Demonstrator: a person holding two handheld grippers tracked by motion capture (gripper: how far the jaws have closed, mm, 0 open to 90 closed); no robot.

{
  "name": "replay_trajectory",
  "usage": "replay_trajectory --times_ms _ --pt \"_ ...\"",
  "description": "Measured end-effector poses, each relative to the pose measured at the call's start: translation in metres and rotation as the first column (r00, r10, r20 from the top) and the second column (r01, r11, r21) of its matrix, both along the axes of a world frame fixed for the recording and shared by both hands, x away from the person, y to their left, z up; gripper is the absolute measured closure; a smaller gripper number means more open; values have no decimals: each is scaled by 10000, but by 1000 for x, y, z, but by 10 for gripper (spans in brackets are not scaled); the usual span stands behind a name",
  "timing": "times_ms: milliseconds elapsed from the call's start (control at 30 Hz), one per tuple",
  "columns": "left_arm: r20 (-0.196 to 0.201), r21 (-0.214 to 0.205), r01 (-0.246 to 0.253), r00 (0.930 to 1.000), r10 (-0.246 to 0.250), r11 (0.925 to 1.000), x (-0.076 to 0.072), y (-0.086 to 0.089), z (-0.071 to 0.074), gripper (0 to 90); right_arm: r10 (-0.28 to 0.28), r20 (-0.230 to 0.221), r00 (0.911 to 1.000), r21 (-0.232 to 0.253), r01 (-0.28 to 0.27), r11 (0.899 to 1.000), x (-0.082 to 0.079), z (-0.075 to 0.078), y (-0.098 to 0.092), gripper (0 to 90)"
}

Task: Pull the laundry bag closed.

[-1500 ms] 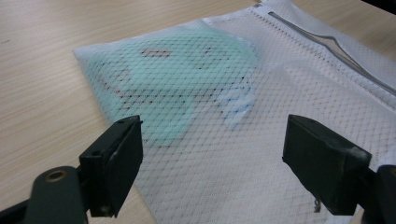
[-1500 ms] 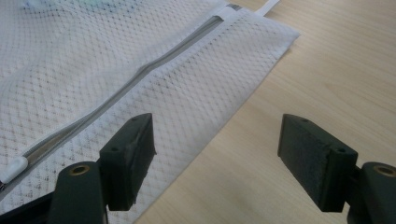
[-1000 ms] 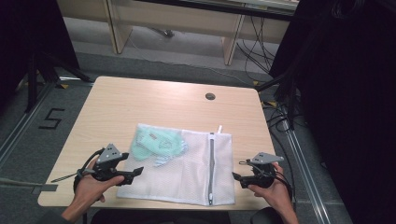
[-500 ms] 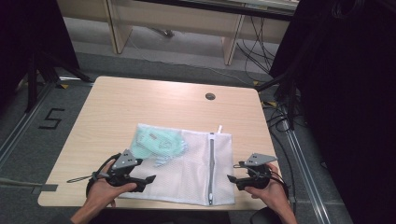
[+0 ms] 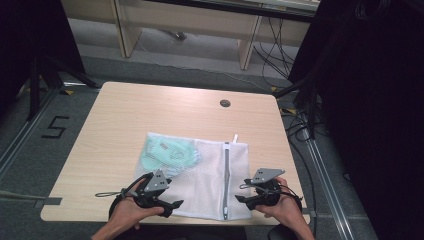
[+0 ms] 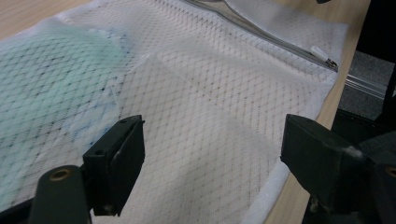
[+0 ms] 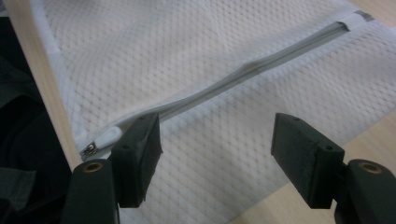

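Your mesh bag (image 5: 210,177) lies flat on the desk (image 5: 125,120), at its near edge, and everything else sits relative to it. The green cloth (image 5: 167,152) is inside the bag, bunched in its far left corner. The zipper (image 5: 226,180) runs along the bag's right side from far to near, and its pull (image 7: 105,138) sits at the near end, just by the desk edge.

Your left tool (image 5: 167,206) hovers at the bag's near left corner with its jaws spread wide and nothing between them; in the left gripper view they straddle bare mesh just beside the green cloth. Your right tool (image 5: 245,197) hangs at the bag's near right corner, jaws equally wide apart and empty, with one jaw just beside the pull.

As far as the frames show, the loading is done: the cloth is in the bag. The zipper looks closed along most of its length, though you cannot be sure at the near end. What seems left is the grip itself: neither tool has hold of the bag yet, so any lifting, zipping or moving has not begun.
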State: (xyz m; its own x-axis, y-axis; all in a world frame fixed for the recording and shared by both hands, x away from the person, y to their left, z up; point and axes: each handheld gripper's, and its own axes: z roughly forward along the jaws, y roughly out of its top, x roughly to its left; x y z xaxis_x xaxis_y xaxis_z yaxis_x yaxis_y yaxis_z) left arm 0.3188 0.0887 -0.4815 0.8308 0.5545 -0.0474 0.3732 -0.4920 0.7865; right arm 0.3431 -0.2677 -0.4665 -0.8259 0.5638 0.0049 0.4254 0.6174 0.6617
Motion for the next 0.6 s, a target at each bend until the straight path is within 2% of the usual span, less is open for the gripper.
replay_trajectory --times_ms 33,67,100,133,200,233,267,300,367,400,433,467,500,533,567,600 --pt "-57 -161 -18 10000 17 9999 -1 -2 -1 213 0 0 10000 0 0 10000 0 0 0 344" --pt "-52 -121 130 9999 -130 9998 0 -4 -1 213 287 -17 9996 -32 -287 9996 1 -1 2 345" --pt "-17 -146 106 9999 -106 9998 0 -5 -1 213 287 -17 9996 -32 -287 9996 1 -1 2 345" --pt "-193 -211 177 9996 -181 9996 -1 -7 -2 213 228 -137 9996 -6 -228 9997 -1 -1 3 345" --pt "-150 -151 218 9996 -220 9996 -3 -11 -2 213 337 -189 9993 -144 -340 9993 1 -1 4 339" --pt "-104 -97 343 9994 -344 9994 -2 -13 -3 213 340 -131 9993 -72 -341 9994 1 -2 5 339" --pt "-167 -147 344 9993 -347 9993 -4 -16 -4 215 393 -265 9989 -5 -393 9992 -1 -2 8 342" --pt "-62 48 525 9986 -525 9986 -3 -16 -4 215 393 -265 9989 -5 -393 9992 -1 -2 8 342" --pt "-152 -142 463 9988 -465 9988 -4 -21 -5 220 546 -338 9979 -8 -547 9985 -1 -2 10 347" --pt "-89 -103 502 9987 -503 9987 -3 -21 -6 221 635 -426 9971 -65 -638 9979 -3 -2 12 351" --pt "-105 58 671 9977 -670 9977 -3 -21 -5 221 754 -237 9969 -72 -756 9971 -2 -3 13 354" --pt "-99 -44 615 9981 -615 9981 -3 -23 -5 221 754 -237 9969 -72 -756 9971 -2 -3 13 354" --pt "-118 7 551 9984 -551 9985 -2 -24 -6 221 838 -368 9958 -77 -841 9964 -2 -3 14 360" --pt "-45 93 691 9976 -691 9976 -1 -25 -7 221 883 -547 9946 -173 -893 9959 -4 -2 15 363" --pt "-138 -49 588 9982 -589 9983 -2 -27 -7 221 827 -484 9954 -183 -837 9963 -5 -3 17 363" --pt "-81 8 650 9979 -650 9979 -1 -28 -8 221 827 -484 9954 -183 -837 9963 -5 -3 17 363"
